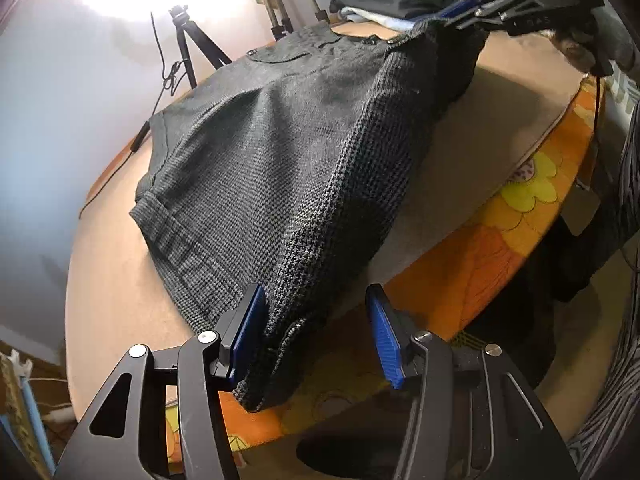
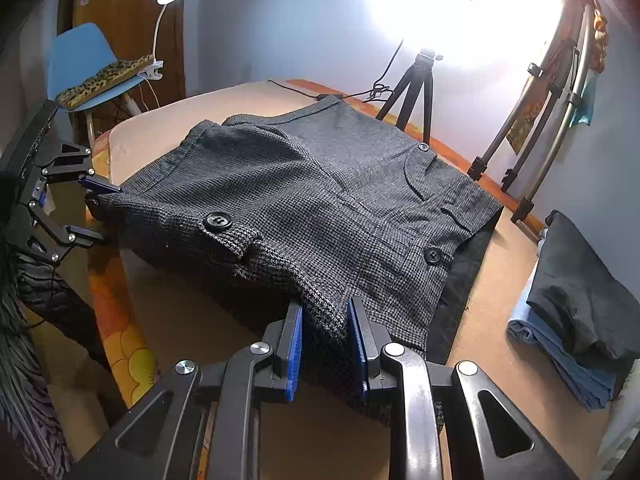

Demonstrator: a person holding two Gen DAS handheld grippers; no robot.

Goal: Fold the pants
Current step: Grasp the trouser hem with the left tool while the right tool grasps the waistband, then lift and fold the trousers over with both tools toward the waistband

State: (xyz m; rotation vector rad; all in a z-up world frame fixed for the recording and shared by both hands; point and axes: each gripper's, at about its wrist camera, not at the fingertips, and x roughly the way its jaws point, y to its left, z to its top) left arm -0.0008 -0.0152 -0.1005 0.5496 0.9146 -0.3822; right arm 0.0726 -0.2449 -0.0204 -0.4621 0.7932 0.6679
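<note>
Crosswise, pants (image 2: 320,200) between hand-held grippers

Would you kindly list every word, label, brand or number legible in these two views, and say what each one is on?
None can be read with confidence.
The right gripper, seen from the left wrist view, carries faint embossed lettering on its black body, too blurred to read.
The pants, the stack of folded clothes and the flowered cloth show no text.
</note>
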